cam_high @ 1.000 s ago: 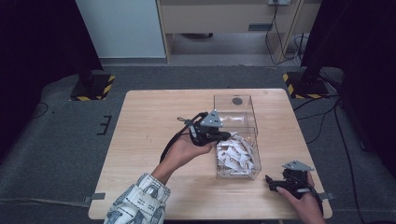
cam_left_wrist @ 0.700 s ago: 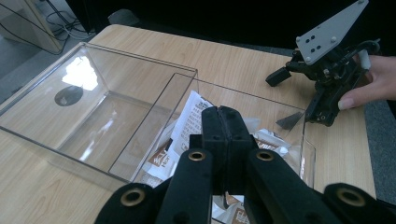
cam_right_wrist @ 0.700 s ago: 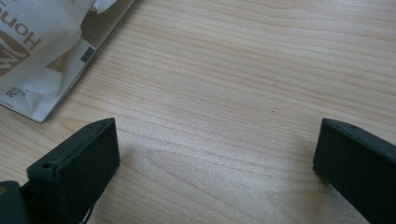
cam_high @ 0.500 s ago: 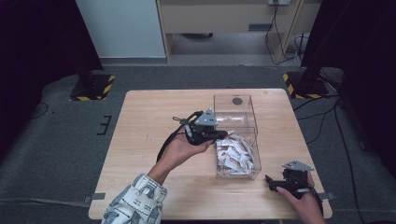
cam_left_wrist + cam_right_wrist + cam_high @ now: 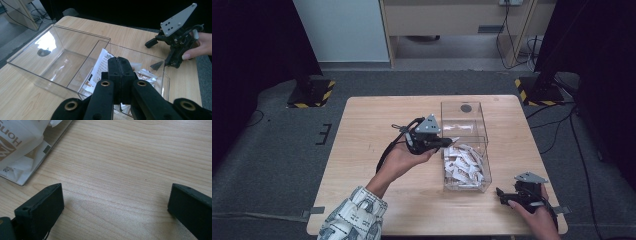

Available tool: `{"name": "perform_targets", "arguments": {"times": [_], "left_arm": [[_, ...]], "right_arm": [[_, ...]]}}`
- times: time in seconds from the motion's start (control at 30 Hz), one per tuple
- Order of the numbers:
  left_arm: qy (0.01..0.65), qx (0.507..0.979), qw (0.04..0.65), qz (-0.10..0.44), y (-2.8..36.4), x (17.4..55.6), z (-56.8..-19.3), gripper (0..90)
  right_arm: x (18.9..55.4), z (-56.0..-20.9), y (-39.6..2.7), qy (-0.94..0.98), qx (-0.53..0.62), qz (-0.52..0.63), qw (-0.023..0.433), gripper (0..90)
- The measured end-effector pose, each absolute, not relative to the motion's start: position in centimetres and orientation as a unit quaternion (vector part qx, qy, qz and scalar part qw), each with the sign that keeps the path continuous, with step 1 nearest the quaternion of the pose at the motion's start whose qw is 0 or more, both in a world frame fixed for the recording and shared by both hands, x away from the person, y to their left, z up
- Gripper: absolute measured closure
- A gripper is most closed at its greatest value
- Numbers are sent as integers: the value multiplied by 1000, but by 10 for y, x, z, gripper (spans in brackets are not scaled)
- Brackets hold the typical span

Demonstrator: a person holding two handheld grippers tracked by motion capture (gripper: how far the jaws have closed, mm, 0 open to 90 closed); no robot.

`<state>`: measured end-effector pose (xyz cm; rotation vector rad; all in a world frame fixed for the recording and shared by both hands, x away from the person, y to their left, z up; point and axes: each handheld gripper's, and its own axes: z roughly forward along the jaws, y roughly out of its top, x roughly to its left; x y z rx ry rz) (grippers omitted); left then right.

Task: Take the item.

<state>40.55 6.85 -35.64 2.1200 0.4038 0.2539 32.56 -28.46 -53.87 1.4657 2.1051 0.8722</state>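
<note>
A clear plastic box (image 5: 487,165) with two compartments stands on the wooden table (image 5: 372,130). Its near compartment holds several white packets (image 5: 464,165); the far one is bare except for a dark round mark (image 5: 466,107). My left gripper (image 5: 447,143) hovers at the box's left wall over the divider, shut on the edge of a white packet (image 5: 101,63) that stands tilted above the rim. In the left gripper view the jaws of that gripper (image 5: 118,62) are pressed together. My right gripper (image 5: 503,196) rests on the table near the front right corner, open, with only bare wood between its fingers (image 5: 116,192).
The right gripper (image 5: 162,53) lies just beyond the box's (image 5: 75,35) near right corner. Bare tabletop stretches left of the box. Beyond the table are dark floor, yellow-black striped stand bases (image 5: 309,95) and trailing cables (image 5: 562,125).
The left gripper has shifted slightly away from the person with the packet still in it. The right gripper has not moved.
</note>
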Motion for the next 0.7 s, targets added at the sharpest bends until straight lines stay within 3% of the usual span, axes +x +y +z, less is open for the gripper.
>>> {"name": "perform_targets", "arguments": {"times": [0.7], "left_arm": [[179,861,463,113,86,408,-362,893]], "right_arm": [[326,-539,-285,759,528,315,214,8]]}}
